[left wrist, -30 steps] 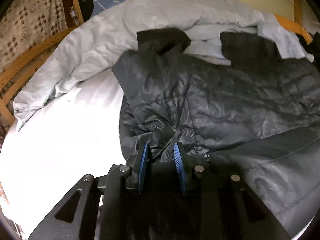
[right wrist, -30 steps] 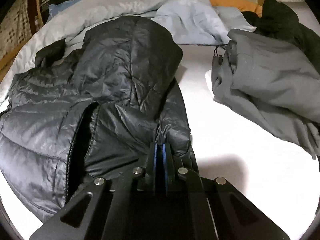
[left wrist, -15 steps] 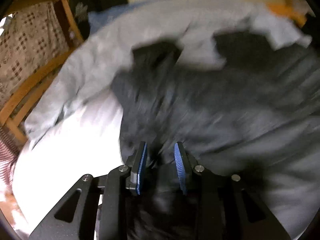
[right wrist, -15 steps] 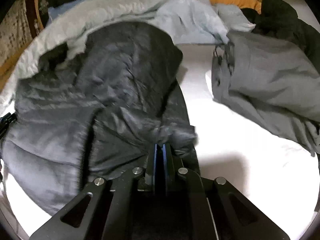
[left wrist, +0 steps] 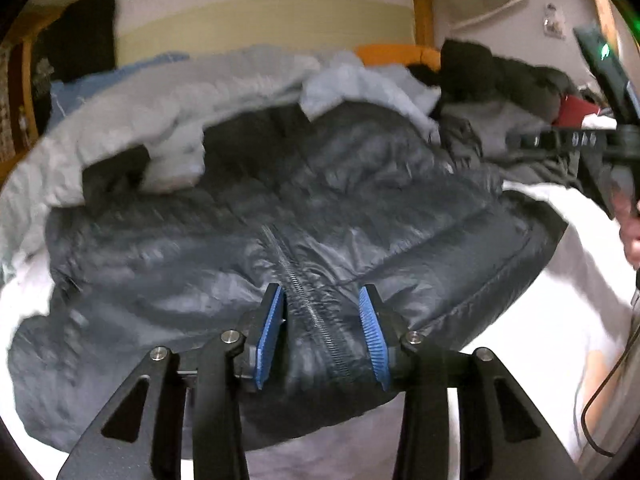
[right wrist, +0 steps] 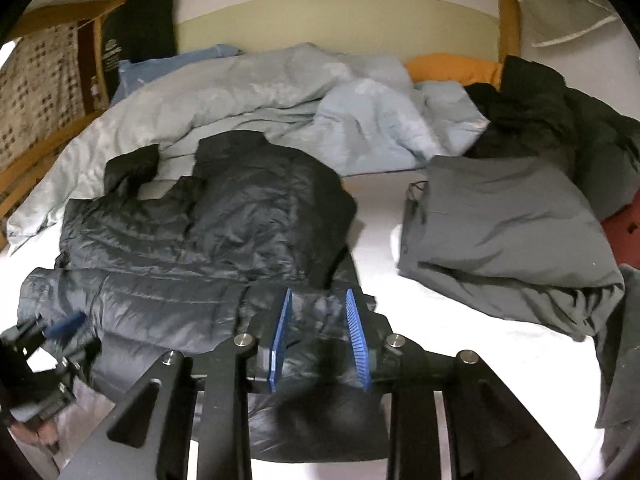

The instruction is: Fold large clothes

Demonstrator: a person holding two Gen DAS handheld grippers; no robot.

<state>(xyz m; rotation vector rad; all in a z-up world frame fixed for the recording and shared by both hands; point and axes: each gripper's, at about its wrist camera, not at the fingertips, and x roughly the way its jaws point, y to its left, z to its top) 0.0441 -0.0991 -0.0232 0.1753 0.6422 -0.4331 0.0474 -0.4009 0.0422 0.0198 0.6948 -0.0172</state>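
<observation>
A dark grey puffer jacket [left wrist: 320,208] lies on the white bed sheet [right wrist: 460,332], its zipper running toward me. My left gripper [left wrist: 322,320] has a fold of the jacket with the zipper bunched between its blue pads, which still touch it as the jaws are opening. One of its fingers [right wrist: 66,326] shows at the lower left of the right wrist view, at the jacket's near edge. My right gripper [right wrist: 318,328] hangs above the jacket's right hem. Its jaws are opening and the pads stand apart, with the cloth lying loose below them.
A crumpled grey garment [right wrist: 500,232] lies to the right of the jacket. A pale blue duvet [right wrist: 280,96] is heaped behind it. Black clothes [right wrist: 540,112] and an orange pillow [right wrist: 452,68] sit at the back right. A wooden bed frame [right wrist: 508,20] bounds the far side.
My left gripper swept sideways, carrying the jacket's edge across, and the view turned toward the headboard. My right gripper opened, let go of the jacket's hem and rose.
</observation>
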